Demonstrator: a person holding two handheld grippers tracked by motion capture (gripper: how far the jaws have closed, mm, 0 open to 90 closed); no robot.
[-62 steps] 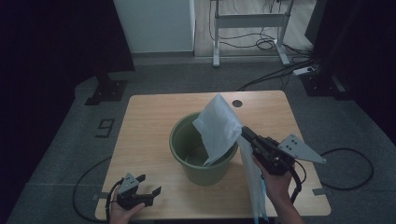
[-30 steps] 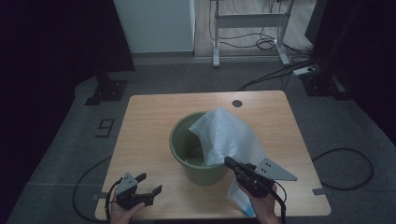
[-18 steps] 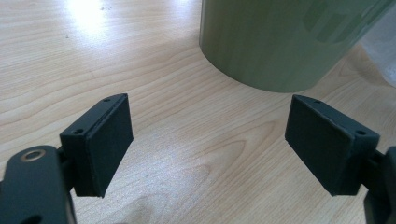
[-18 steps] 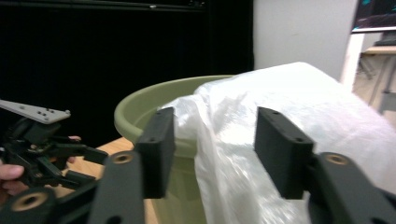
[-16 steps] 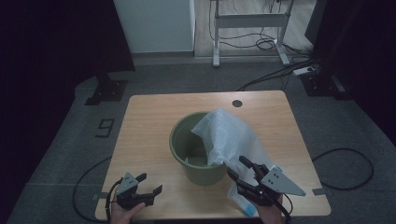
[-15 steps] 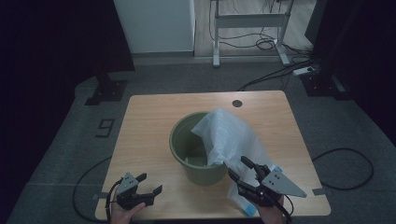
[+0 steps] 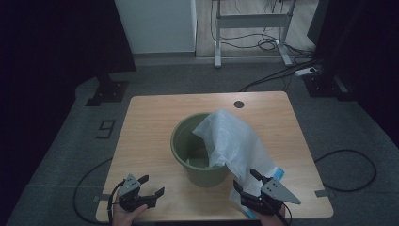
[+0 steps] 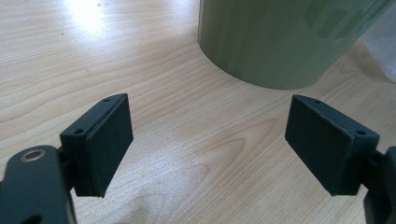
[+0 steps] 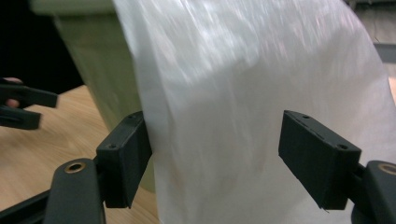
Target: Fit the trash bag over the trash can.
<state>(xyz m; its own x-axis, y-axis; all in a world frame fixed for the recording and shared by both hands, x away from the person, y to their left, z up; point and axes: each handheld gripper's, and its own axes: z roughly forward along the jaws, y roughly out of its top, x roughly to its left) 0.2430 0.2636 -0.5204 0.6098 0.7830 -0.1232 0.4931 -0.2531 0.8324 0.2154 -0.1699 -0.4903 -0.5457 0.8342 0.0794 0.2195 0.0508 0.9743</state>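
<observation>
I see the wooden bench (image 7: 155, 117) with a dark round grommet (image 7: 239, 104) near its far edge; beyond the bench, a white panel (image 7: 155, 26), a metal frame (image 7: 251, 21) and cables (image 7: 277, 77) on the floor.

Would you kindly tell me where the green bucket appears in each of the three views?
High view: green bucket at the table's middle, white plastic bag draped over its right rim.
Left gripper view: its wall at top right.
Right gripper view: upper left, behind the bag.
Shared landmark: the wooden table.
</observation>
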